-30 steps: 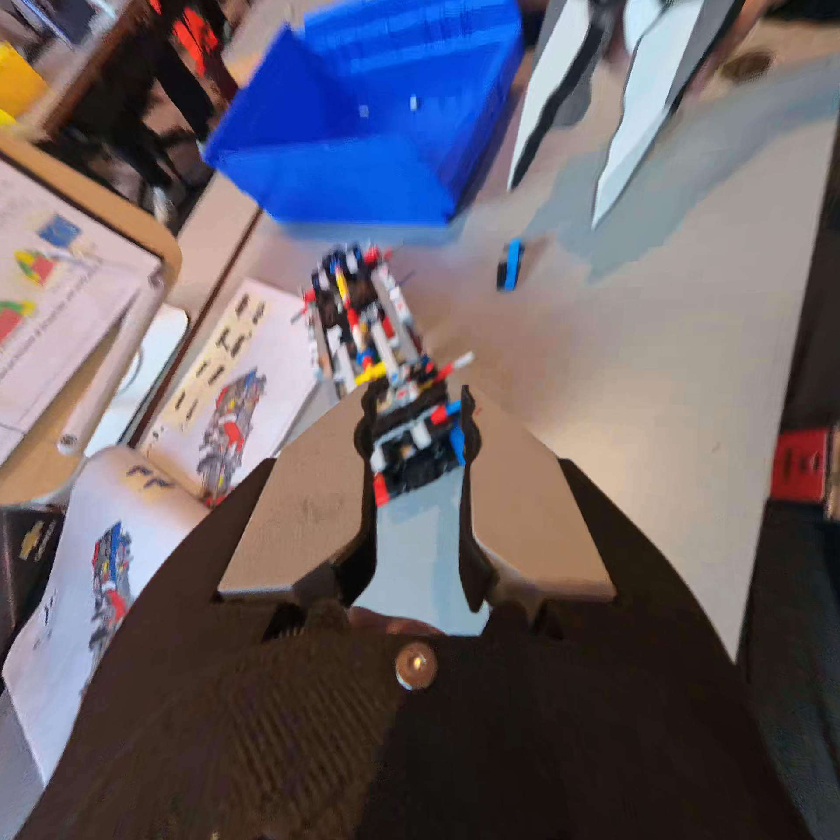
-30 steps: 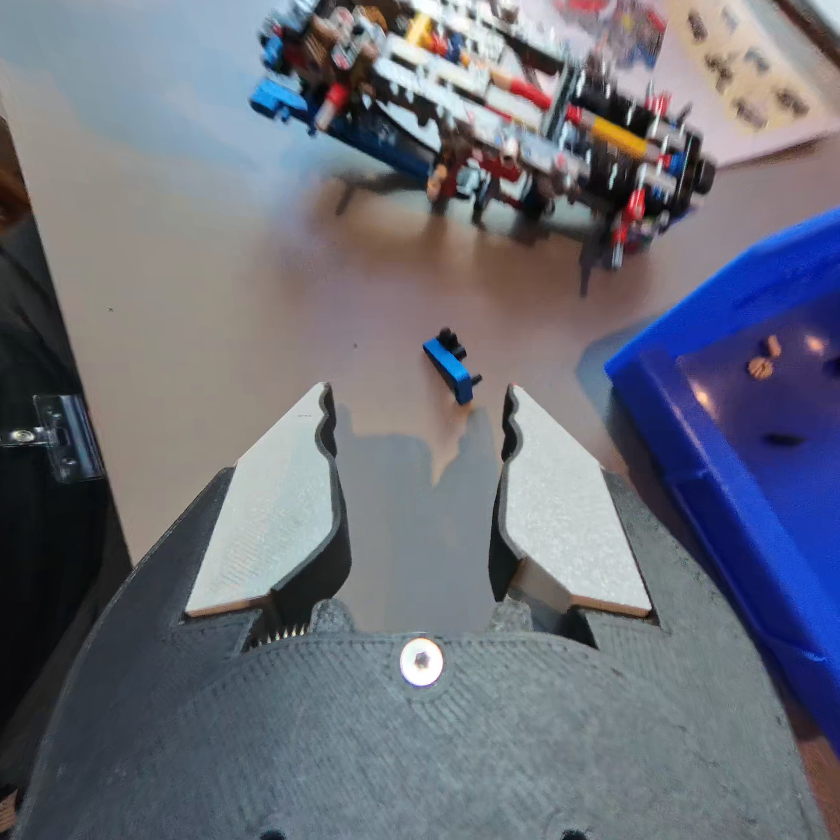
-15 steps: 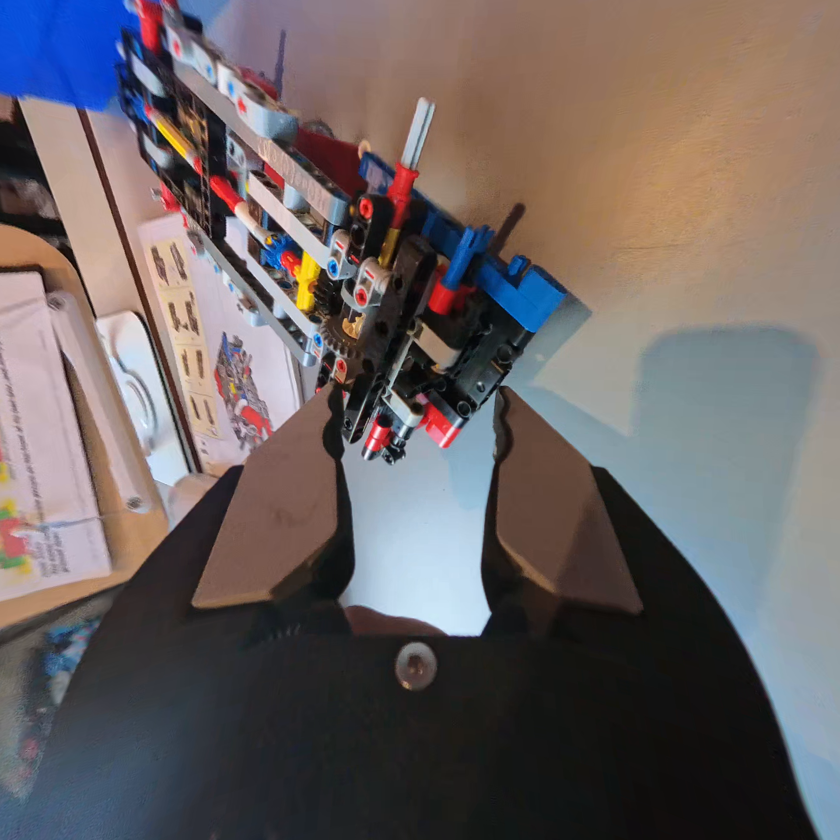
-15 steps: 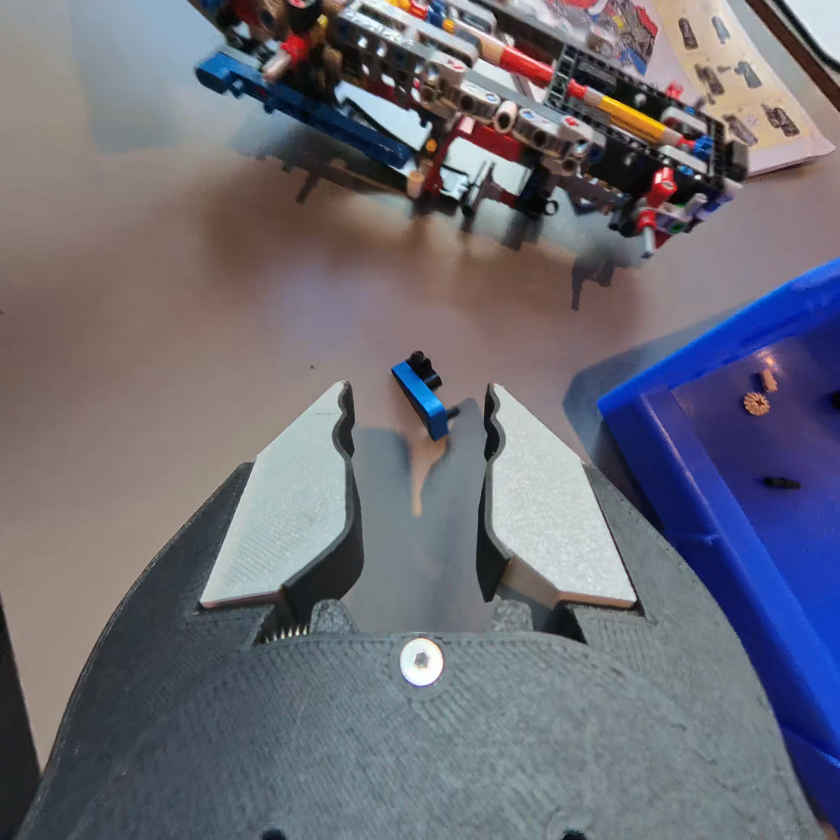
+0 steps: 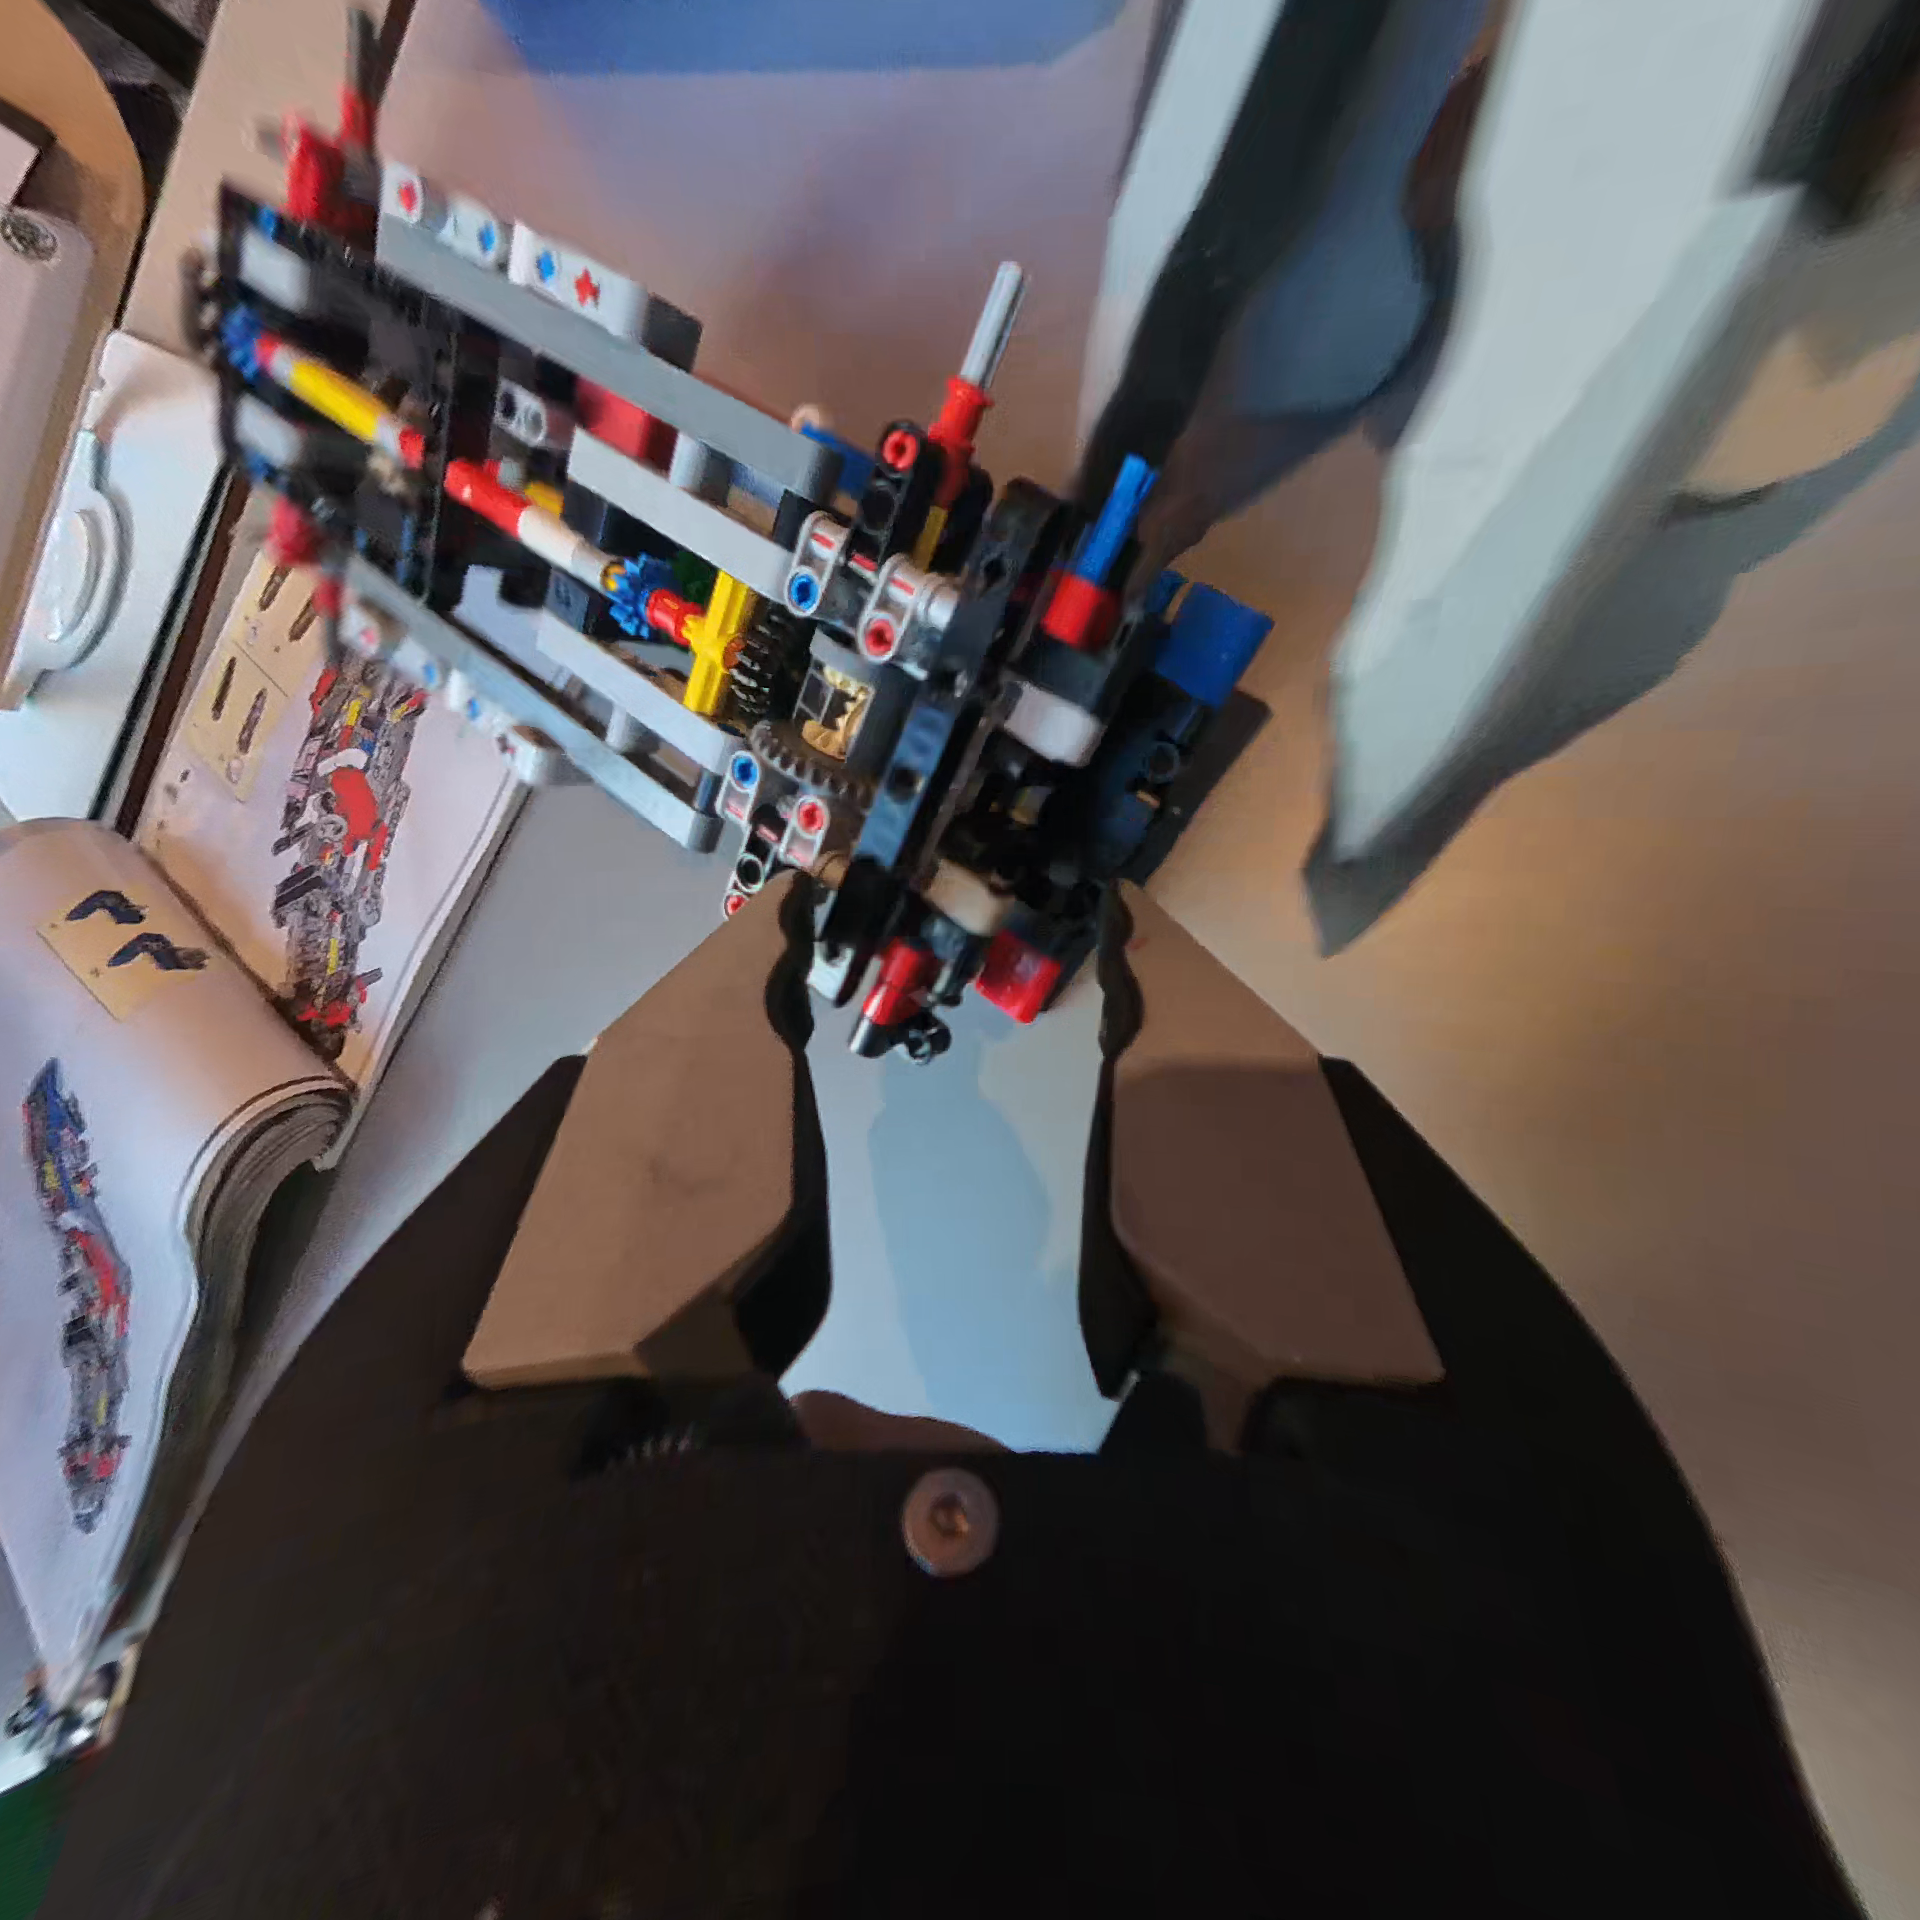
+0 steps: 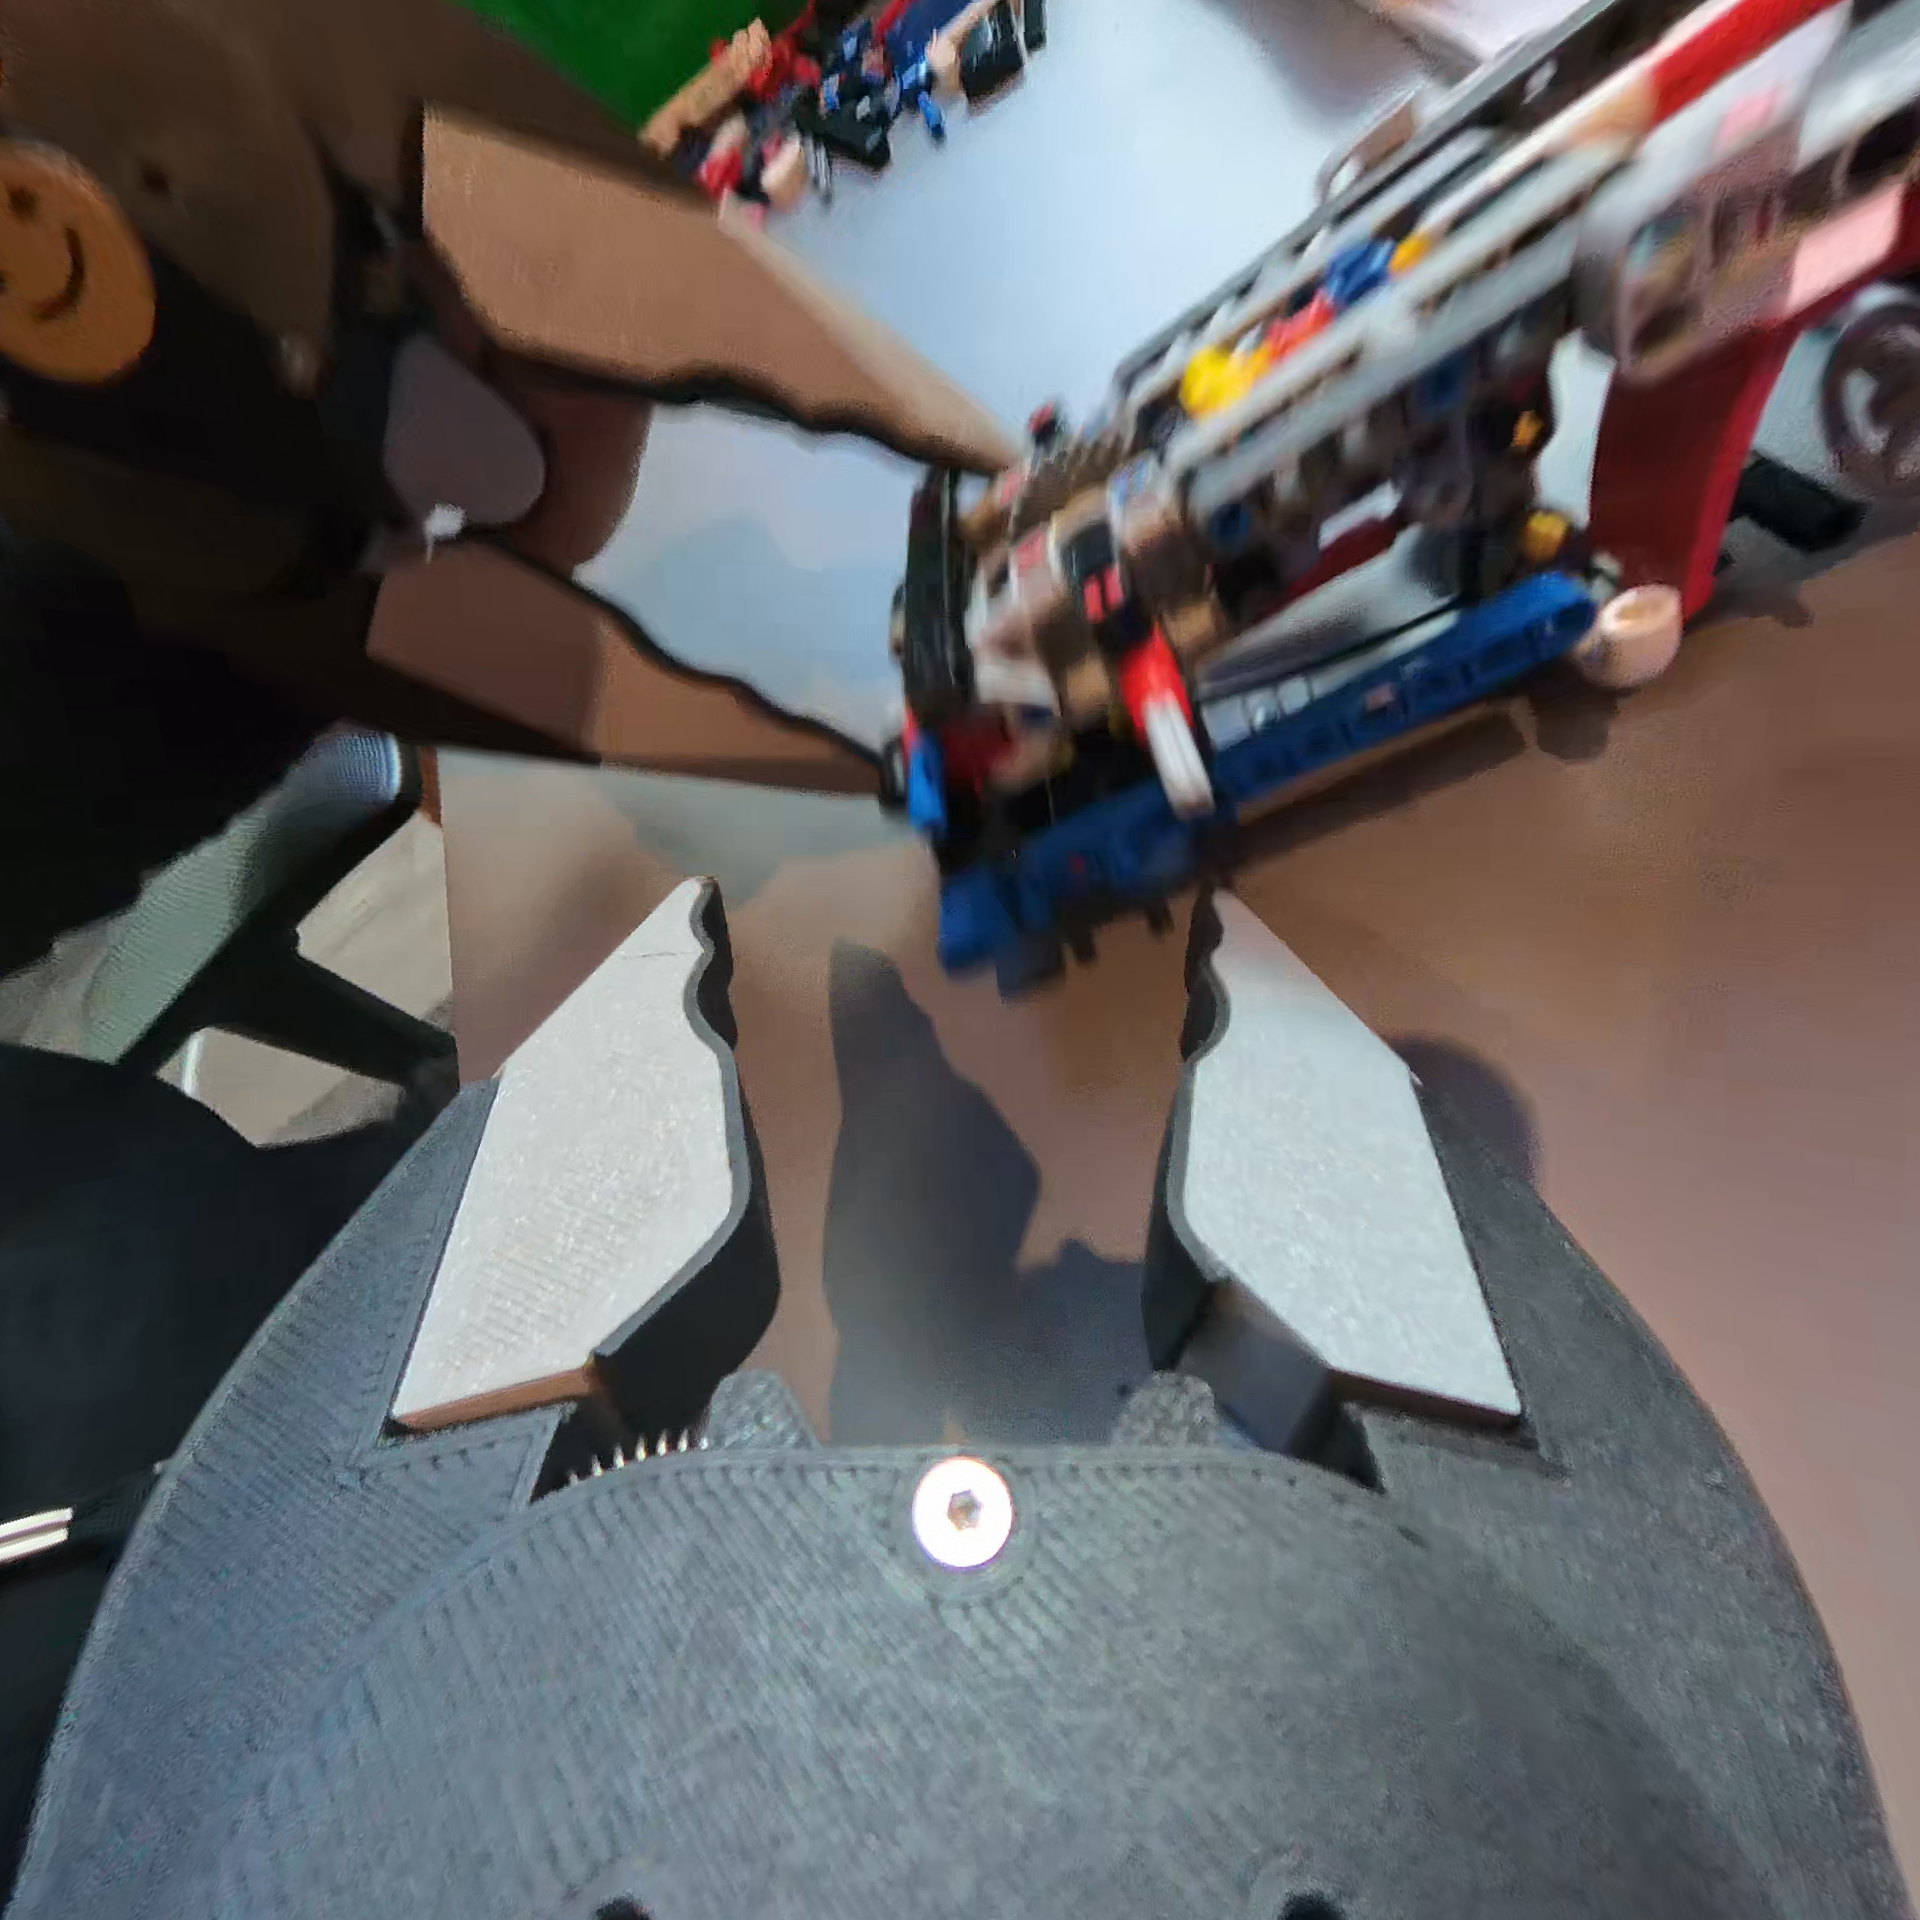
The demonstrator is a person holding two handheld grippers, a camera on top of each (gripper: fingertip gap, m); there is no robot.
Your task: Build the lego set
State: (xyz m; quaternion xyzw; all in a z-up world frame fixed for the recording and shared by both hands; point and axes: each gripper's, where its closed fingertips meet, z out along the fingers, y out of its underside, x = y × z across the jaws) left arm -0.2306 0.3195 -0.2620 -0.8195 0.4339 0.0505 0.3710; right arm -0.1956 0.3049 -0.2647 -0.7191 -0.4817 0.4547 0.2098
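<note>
The long lego chassis of grey beams, black frames and red, blue and yellow pins [image 5: 665, 582] lies on the pale bench [image 5: 1558, 1143], already dense with gears and axles, so the build looks well advanced. No wheels or outer panels show on it, so much is probably left to fit.

The left gripper [image 5: 951, 935] brackets the near end of the chassis, its jaws partly apart with a tip at either side. Whether they actually pinch the bricks I cannot tell. The right gripper [image 6: 956, 925] stands wide apart and empty, just short of the blue beam along the model's lower edge [image 6: 1299, 748]. It is blurred, and no loose part shows between its tips.

Around the work, an open instruction booklet with printed pictures of the model [image 5: 312, 831] lies beside the chassis on the left. A blue blur at the top of the left wrist view may be a bin [image 5: 810, 31], but I cannot tell. Loose pieces sit in a small heap at the far bench edge [image 6: 852, 83]. The two grippers crowd the same end of the model, so they could foul each other.
</note>
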